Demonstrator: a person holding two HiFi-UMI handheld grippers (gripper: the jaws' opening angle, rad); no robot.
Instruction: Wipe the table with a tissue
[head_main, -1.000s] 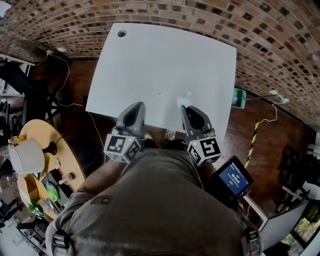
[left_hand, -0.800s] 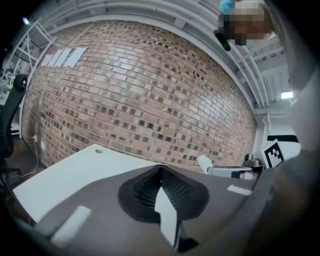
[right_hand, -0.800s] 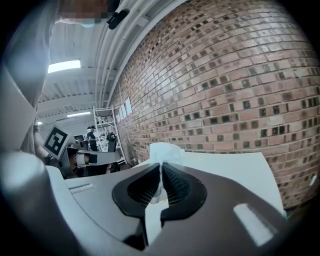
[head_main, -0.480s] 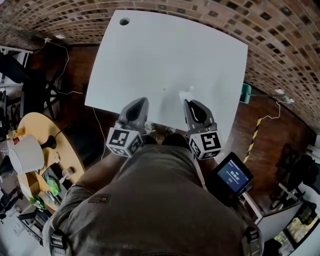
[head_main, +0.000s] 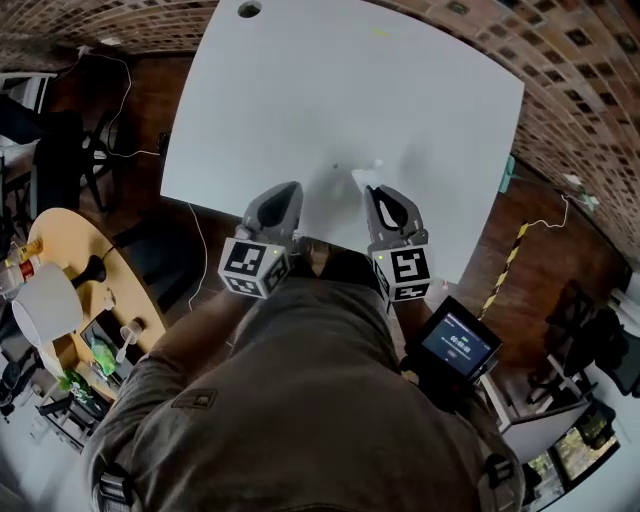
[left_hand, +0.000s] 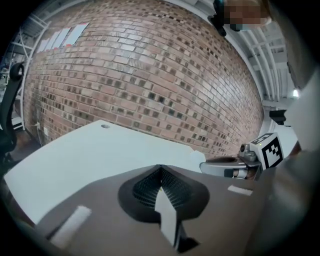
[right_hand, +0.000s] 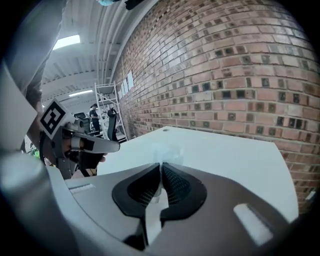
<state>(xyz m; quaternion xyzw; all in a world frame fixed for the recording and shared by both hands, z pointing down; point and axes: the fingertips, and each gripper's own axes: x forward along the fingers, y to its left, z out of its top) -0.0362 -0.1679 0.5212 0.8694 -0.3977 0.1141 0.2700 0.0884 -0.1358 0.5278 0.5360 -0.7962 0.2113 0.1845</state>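
Note:
The white table (head_main: 350, 90) fills the upper middle of the head view. My right gripper (head_main: 371, 190) hangs over the table's near edge, shut on a small white tissue (head_main: 368, 172) that sticks out past its tips. In the right gripper view the crumpled tissue (right_hand: 167, 150) shows just beyond the closed jaws, above the table (right_hand: 225, 155). My left gripper (head_main: 292, 188) is beside it to the left, over the same edge, shut with nothing in it. The left gripper view shows its jaws (left_hand: 159, 172) pressed together over the table (left_hand: 90, 150), with the right gripper (left_hand: 235, 167) off to the side.
A cable hole (head_main: 248, 8) sits at the table's far left corner. A brick wall backs the table. A round wooden table (head_main: 60, 260) with a white pot (head_main: 45, 310) stands at the left. A device with a lit screen (head_main: 458, 345) is at the lower right.
The table has come closer and lower in the head view. Both grippers reach a little further over its near edge. The tissue stays held in the right gripper.

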